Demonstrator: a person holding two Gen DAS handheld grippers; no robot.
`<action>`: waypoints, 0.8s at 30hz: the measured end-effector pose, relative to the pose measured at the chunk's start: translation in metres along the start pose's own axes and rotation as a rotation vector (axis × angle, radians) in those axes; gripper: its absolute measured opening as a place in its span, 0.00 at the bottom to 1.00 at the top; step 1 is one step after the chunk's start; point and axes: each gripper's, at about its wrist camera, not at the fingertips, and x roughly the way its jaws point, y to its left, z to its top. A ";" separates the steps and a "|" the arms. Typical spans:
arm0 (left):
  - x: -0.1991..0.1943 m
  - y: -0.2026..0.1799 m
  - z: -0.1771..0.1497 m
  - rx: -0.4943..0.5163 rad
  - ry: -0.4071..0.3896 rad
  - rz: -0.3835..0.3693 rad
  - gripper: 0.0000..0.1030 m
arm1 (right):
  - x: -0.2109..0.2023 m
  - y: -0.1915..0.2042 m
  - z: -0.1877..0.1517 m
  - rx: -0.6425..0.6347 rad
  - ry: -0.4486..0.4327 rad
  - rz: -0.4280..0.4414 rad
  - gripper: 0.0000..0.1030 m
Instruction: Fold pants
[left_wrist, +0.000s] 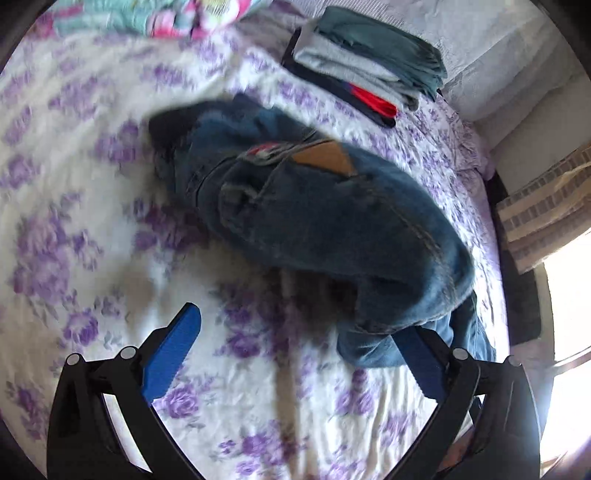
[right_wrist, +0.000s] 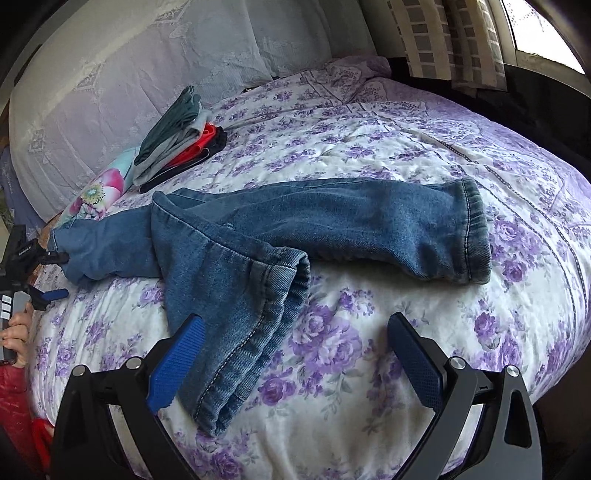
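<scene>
Right wrist view: jeans (right_wrist: 295, 229) are spread on the floral bedspread (right_wrist: 369, 147), one leg hem lying just beside the left finger of the wide-open, empty right gripper (right_wrist: 295, 328); left gripper (left_wrist: 299, 325) is likewise spread, nothing clamped.

A purple-flowered bed (right_wrist: 369, 155) carries blue jeans (right_wrist: 295, 221) and, near the pillow, stacked folded clothes (right_wrist: 177, 140).

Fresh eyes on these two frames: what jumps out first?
The blue jeans sprawl across the middle of the purple-flowered bedspread, their two leg cuffs splayed apart toward the right hand-held gripper, which hovers open just above the nearer cuff. Behind them, by the lace-covered pillows, sits a stack of folded clothes with a bright red layer.
</scene>
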 end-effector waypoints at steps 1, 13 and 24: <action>0.004 0.010 -0.005 -0.016 0.023 -0.028 0.96 | 0.000 -0.001 0.001 -0.001 0.002 0.006 0.97; 0.002 -0.003 0.030 0.017 -0.067 -0.130 0.96 | 0.001 -0.005 0.001 0.007 0.008 0.029 0.97; 0.015 0.024 0.035 -0.052 -0.012 -0.255 0.96 | -0.005 -0.042 0.009 0.226 0.047 0.186 0.97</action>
